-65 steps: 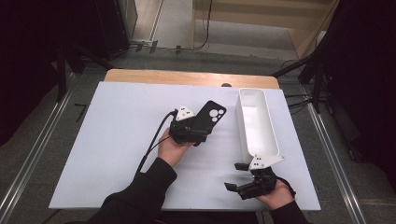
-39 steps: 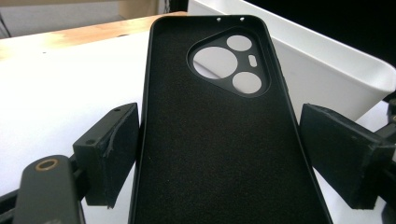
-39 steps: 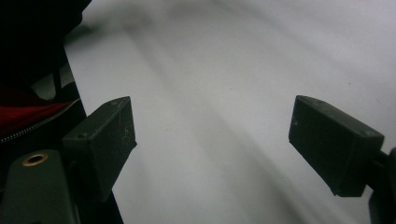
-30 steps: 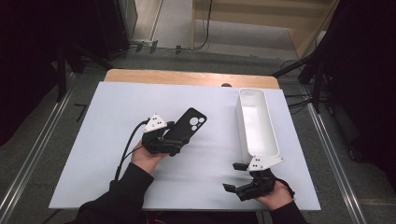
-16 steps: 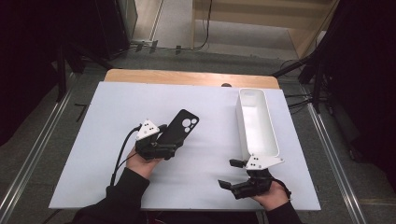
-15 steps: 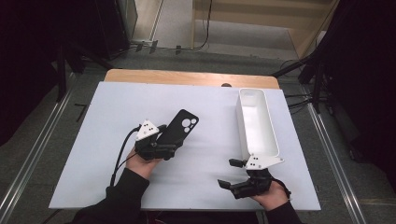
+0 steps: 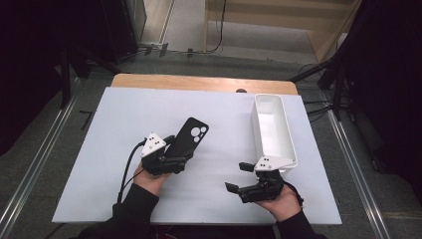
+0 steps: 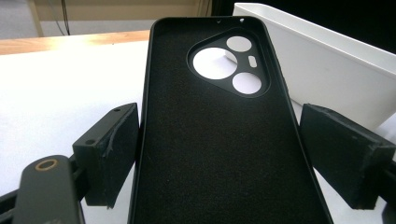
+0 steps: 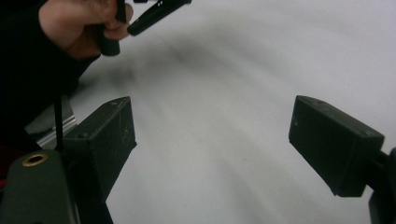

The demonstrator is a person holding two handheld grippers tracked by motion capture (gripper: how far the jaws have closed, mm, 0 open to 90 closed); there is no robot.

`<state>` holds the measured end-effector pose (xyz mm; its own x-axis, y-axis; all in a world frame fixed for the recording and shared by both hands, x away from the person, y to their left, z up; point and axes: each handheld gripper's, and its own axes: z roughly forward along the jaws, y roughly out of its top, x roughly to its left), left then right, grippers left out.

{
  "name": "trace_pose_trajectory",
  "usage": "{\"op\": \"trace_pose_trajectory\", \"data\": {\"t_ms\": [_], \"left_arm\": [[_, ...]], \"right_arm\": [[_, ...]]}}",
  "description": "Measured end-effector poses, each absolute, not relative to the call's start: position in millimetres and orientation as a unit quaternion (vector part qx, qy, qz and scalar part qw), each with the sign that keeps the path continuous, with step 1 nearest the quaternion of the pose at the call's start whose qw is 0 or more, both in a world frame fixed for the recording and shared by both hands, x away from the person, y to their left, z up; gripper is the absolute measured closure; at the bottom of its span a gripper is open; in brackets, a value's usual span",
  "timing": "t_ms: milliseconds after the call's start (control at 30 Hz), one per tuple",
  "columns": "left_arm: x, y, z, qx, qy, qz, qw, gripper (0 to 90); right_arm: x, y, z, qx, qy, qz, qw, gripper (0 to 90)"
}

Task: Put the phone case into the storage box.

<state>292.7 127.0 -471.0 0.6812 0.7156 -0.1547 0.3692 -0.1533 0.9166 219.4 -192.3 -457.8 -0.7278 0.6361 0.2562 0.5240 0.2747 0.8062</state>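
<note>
A black phone case (image 7: 191,137) lies inner side up between the jaws of my left gripper (image 7: 175,152), left of the table's middle. In the left gripper view the case (image 8: 210,140) spans the whole gap, and both pads (image 8: 109,149) press on its long edges. Its camera cut-out points away from the hand. My right gripper (image 7: 238,177) hovers near the front edge at the right, pointing left. Its jaws stand wide apart in the right gripper view (image 9: 212,121), with only bare white table between them.
A long white bin (image 7: 259,124) stands at the right of the white tabletop (image 7: 114,124), just beyond the right gripper; its wall (image 8: 327,60) rises beside the case. A wooden strip runs along the table's far edge. Dark floor and metal rails flank the table.
My left gripper has carried the phone case leftward and nearer the person. The right gripper has edged left and lifted slightly.
</note>
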Motion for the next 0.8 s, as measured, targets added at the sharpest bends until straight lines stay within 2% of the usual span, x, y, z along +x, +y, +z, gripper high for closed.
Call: {"op": "trace_pose_trajectory", "data": {"t_ms": [800], "left_arm": [[282.0,126.2,-476.4,0.701,0.404,0.160,0.565,13.9]], "right_arm": [[252.6,-167.4,-427.8,0.406,0.756,0.510,0.051,13.2]]}}
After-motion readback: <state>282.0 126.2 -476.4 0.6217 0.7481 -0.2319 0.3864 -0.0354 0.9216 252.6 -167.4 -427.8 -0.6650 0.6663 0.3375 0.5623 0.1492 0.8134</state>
